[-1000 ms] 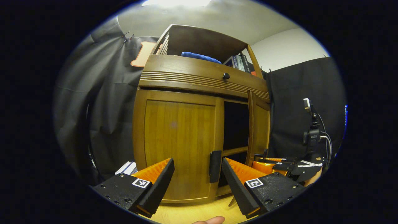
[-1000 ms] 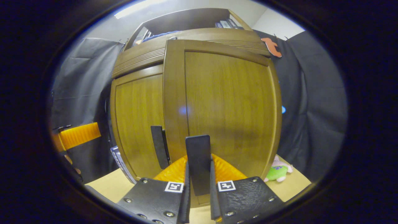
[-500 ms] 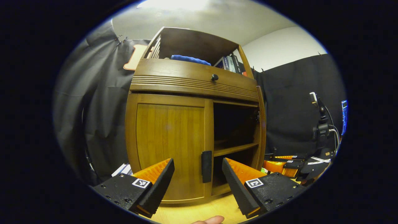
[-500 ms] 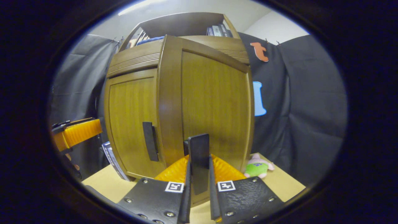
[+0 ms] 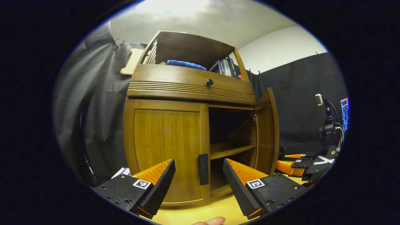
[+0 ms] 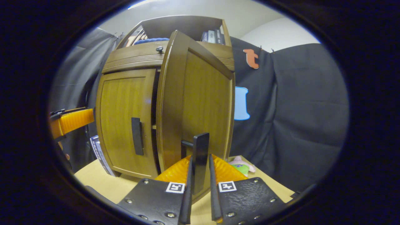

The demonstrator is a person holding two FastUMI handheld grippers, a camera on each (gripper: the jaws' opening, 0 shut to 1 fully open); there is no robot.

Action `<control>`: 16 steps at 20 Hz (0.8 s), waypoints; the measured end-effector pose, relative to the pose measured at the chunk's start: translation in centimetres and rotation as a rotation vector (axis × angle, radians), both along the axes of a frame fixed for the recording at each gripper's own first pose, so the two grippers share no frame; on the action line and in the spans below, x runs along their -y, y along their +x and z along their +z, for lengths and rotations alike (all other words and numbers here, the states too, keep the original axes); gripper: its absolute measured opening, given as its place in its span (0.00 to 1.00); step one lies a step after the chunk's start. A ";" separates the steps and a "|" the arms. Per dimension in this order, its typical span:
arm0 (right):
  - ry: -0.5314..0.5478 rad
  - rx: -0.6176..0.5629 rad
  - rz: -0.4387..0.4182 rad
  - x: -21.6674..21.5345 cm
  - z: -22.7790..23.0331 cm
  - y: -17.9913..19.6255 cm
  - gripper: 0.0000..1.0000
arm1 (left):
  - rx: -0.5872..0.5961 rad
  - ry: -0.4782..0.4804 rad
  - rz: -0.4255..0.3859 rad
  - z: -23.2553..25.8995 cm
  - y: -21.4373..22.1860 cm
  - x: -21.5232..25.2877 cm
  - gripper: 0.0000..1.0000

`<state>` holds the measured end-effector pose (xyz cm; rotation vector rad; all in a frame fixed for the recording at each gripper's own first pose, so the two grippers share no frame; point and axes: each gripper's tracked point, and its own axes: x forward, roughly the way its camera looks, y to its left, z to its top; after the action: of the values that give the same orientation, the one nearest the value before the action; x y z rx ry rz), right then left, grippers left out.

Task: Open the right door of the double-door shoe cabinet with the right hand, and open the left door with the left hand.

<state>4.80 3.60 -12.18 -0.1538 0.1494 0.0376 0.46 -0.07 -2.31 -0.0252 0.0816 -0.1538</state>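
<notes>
- The right claw pinches the right door's handle — both fingers press on the black bar — and the right door stands swung well out from the shoe cabinet, baring a dark interior with a shelf.
- To finish this swing well, I judge the pull should follow the hinge's arc and not drag straight, so the handle does not twist out of the pinch.
- The left claw is spread wide, its fingers apart on either side of the left door's handle without touching it; the left door is shut.
- The cabinet sits on a pale wooden tabletop — black cloth hangs around it, and a small plush toy lies beside the cabinet.
</notes>
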 end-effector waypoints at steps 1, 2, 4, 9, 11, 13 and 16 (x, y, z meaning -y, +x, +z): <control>-0.012 0.009 -0.006 0.3 0.0 -0.2 0.25 | -0.001 -0.003 0.000 0.0 0.0 0.0 0.92; -0.010 0.017 -0.017 0.8 0.2 -0.4 0.25 | -0.003 -0.003 -0.001 -0.1 0.0 0.1 0.92; 0.009 0.025 -0.040 2.2 0.5 -0.7 0.25 | -0.006 -0.003 0.000 -0.2 0.2 0.2 0.92; 0.012 0.073 -0.108 6.4 1.0 -2.3 0.02 | -0.015 0.007 -0.003 -0.6 0.3 0.6 0.92; 0.043 0.090 -0.138 8.3 1.5 -2.2 0.04 | -0.017 0.016 -0.006 -0.7 0.3 0.8 0.92; 0.068 0.084 -0.129 10.1 1.8 -1.7 0.06 | -0.021 0.016 -0.009 -0.9 0.3 1.1 0.92; 0.082 0.067 -0.071 11.8 1.8 -0.9 0.01 | -0.027 0.021 -0.007 -1.3 0.5 1.4 0.92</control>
<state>3.86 -8.20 -10.38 -0.0681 0.0862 -0.0322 0.97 -1.45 -3.61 -0.0058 0.1107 -0.1594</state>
